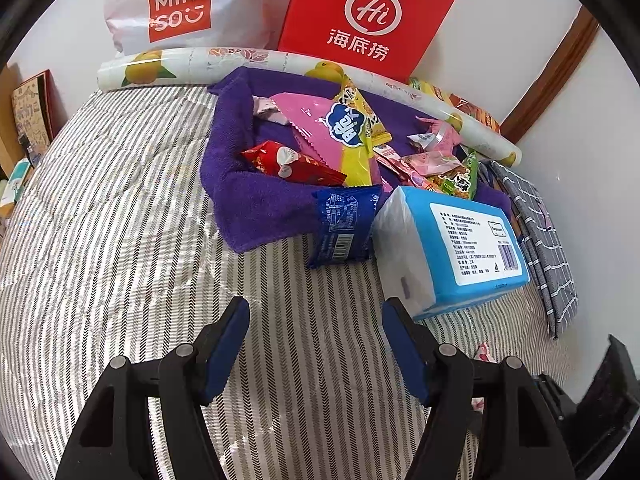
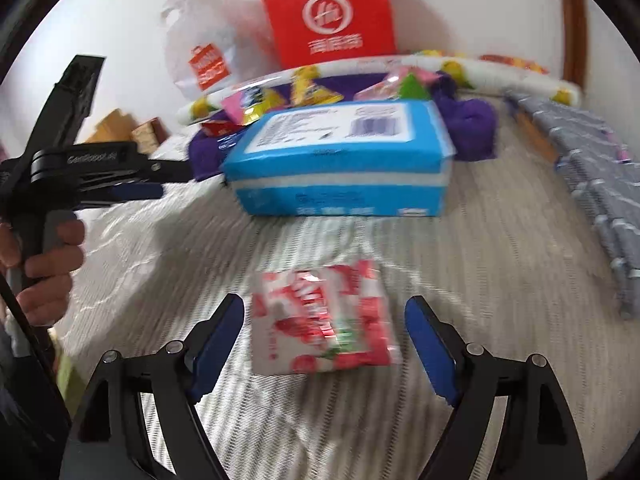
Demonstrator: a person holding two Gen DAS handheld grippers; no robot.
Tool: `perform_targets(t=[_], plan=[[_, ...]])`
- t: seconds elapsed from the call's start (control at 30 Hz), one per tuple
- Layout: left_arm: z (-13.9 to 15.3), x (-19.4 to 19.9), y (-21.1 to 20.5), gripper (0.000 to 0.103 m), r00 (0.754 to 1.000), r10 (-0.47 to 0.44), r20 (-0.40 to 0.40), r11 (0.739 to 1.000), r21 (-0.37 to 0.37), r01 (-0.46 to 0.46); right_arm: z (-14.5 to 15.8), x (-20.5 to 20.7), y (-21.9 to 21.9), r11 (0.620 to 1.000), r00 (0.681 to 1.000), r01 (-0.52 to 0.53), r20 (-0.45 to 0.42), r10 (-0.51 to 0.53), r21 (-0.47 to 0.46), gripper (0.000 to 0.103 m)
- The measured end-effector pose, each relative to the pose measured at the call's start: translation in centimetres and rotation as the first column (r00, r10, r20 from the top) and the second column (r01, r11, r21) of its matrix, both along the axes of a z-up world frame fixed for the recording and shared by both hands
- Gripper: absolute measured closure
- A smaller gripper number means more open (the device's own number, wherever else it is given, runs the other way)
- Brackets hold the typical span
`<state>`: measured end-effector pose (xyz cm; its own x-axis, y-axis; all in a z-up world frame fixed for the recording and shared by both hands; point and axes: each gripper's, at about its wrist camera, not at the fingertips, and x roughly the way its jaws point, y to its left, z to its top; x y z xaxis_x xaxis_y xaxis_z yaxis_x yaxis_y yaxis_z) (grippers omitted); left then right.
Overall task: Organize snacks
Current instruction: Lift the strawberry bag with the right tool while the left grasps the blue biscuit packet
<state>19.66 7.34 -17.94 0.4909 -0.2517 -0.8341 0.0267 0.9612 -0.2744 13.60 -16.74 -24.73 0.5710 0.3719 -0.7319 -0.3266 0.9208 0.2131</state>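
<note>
Left wrist view: your left gripper (image 1: 316, 344) hovered over the striped bedspread (image 1: 120, 220), its blue pads spread apart with nothing between them. Beyond its tips a dark blue snack packet (image 1: 344, 226) lay on the near edge of the purple towel (image 1: 248, 200), just beside the blue tissue pack (image 1: 452, 240). The towel carried the snack pile: a red packet (image 1: 288, 162), a pink packet (image 1: 312, 120), a yellow packet (image 1: 356, 160) and several small pink and green ones (image 1: 436, 168) toward its right side. A rolled mat printed with lemons (image 1: 192, 64) ran along the far edge of the bed. Behind it, against the wall, stood a white shopping bag (image 1: 176, 8) and a red paper bag (image 1: 368, 16). A grey checked cloth (image 1: 544, 240) lay along the right edge of the bed.

Right wrist view, blurred: your right gripper (image 2: 324, 340) pointed down at the bedspread with its pads standing wide. A red-and-white snack packet (image 2: 320, 320) lay flat on the bed between them, and neither pad touched it. The tissue pack sat farther back, near the middle of the bed. At the left, your hand (image 2: 44, 264) gripped the handle of the left gripper.
</note>
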Motion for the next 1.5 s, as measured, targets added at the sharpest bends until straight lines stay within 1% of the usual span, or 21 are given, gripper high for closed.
perform_targets(t=[0.03, 0.1, 0.2, 0.23, 0.3, 0.33, 0.37, 0.47, 0.53, 0.77, 0.87, 0.97, 1.03, 1.07, 1.1, 1.17, 1.2, 1.27, 1.37, 1.5], plan=[[0.0, 0.1, -0.1, 0.036, 1.000, -0.001, -0.001, 1.000, 0.002, 0.001, -0.4, 0.3, 0.3, 1.000, 1.000, -0.009, -0.018, 0.009, 0.003, 0.020], [-0.1, 0.1, -0.1, 0.036, 1.000, -0.002, -0.001, 1.000, 0.005, 0.002, -0.4, 0.2, 1.0, 0.999, 1.000, -0.007, 0.012, 0.008, -0.033, 0.020], [-0.3, 0.3, 0.0, 0.036, 1.000, 0.000, 0.001, 1.000, 0.004, 0.000, -0.7, 0.1, 1.9, 0.995, 0.999, -0.012, 0.030, 0.015, -0.095, 0.020], [-0.3, 0.4, 0.0, 0.036, 1.000, 0.001, 0.003, 1.000, 0.002, -0.001, -0.7, 0.0, 2.1, 0.994, 0.999, -0.010, 0.037, 0.014, -0.110, 0.021], [-0.5, 0.5, 0.1, 0.036, 1.000, 0.004, 0.009, 1.000, -0.004, -0.004, -0.8, -0.3, 2.2, 0.988, 0.998, 0.006, 0.061, 0.004, -0.153, 0.032], [-0.5, 0.6, 0.1, 0.036, 1.000, 0.004, 0.012, 1.000, -0.007, -0.004, -0.8, -0.5, 2.3, 0.983, 0.997, 0.017, 0.076, -0.003, -0.183, 0.039], [-0.6, 0.7, 0.1, 0.036, 1.000, 0.004, 0.016, 1.000, -0.008, -0.004, -0.8, -0.5, 2.1, 0.981, 0.997, 0.016, 0.082, 0.000, -0.191, 0.043], [-0.7, 1.1, -0.2, 0.036, 0.999, 0.007, 0.036, 1.000, -0.002, -0.007, -0.7, -0.4, 1.2, 0.986, 0.997, 0.014, 0.072, -0.002, -0.164, 0.049], [-0.8, 1.4, -0.3, 0.036, 0.999, 0.007, 0.049, 1.000, -0.007, -0.007, -0.5, -0.3, 0.7, 0.989, 0.998, 0.013, 0.064, -0.004, -0.144, 0.050], [-1.5, 3.1, -1.2, 0.038, 0.999, -0.003, 0.052, 1.000, -0.026, 0.004, 0.8, -0.3, -0.7, 0.994, 0.994, 0.035, 0.104, -0.025, -0.100, 0.050], [-1.4, 3.6, -1.4, 0.039, 0.998, -0.003, 0.070, 0.999, -0.042, 0.006, 1.3, -0.3, -1.3, 0.995, 0.993, 0.041, 0.110, -0.032, -0.086, 0.050], [-1.4, 4.4, -1.8, 0.045, 0.997, -0.014, 0.075, 0.998, -0.053, 0.018, 1.5, -0.2, -2.0, 0.996, 0.993, 0.052, 0.113, -0.043, -0.079, 0.050], [-1.7, 4.9, -1.9, 0.046, 0.997, -0.015, 0.070, 0.998, -0.059, 0.019, 1.6, -0.1, -2.4, 0.995, 0.992, 0.061, 0.114, -0.053, -0.075, 0.050], [-1.8, 5.2, -1.9, 0.049, 0.998, -0.014, 0.065, 0.998, -0.067, 0.018, 1.6, 0.0, -2.5, 0.995, 0.992, 0.067, 0.115, -0.059, -0.075, 0.050], [-2.0, 5.3, -1.9, 0.054, 0.998, -0.014, 0.060, 0.997, -0.080, 0.019, 1.6, 0.1, -2.7, 0.995, 0.991, 0.073, 0.115, -0.065, -0.073, 0.050], [-2.5, 5.7, -1.8, 0.059, 0.999, -0.015, 0.044, 0.993, -0.119, 0.020, 1.5, 0.2, -3.1, 0.994, 0.991, 0.083, 0.112, -0.075, -0.069, 0.050], [-2.7, 5.8, -1.7, 0.063, 0.999, -0.014, 0.039, 0.991, -0.131, 0.019, 1.5, 0.3, -3.3, 0.994, 0.991, 0.087, 0.110, -0.080, -0.068, 0.050], [-2.9, 5.8, -1.6, 0.067, 0.999, -0.015, 0.040, 0.989, -0.143, 0.021, 1.3, 0.3, -3.5, 0.993, 0.990, 0.097, 0.107, -0.089, -0.074, 0.050], [-2.8, 5.4, -1.4, 0.069, 0.999, -0.013, 0.045, 0.988, -0.151, 0.019, 1.4, 0.2, -3.5, 0.989, 0.988, 0.113, 0.116, -0.102, -0.093, 0.050], [-1.7, 4.2, -0.7, 0.070, 0.998, -0.012, 0.055, 0.989, -0.147, 0.019, 1.9, -0.1, -3.6, 0.990, 0.987, 0.115, 0.121, -0.104, -0.082, 0.050]])
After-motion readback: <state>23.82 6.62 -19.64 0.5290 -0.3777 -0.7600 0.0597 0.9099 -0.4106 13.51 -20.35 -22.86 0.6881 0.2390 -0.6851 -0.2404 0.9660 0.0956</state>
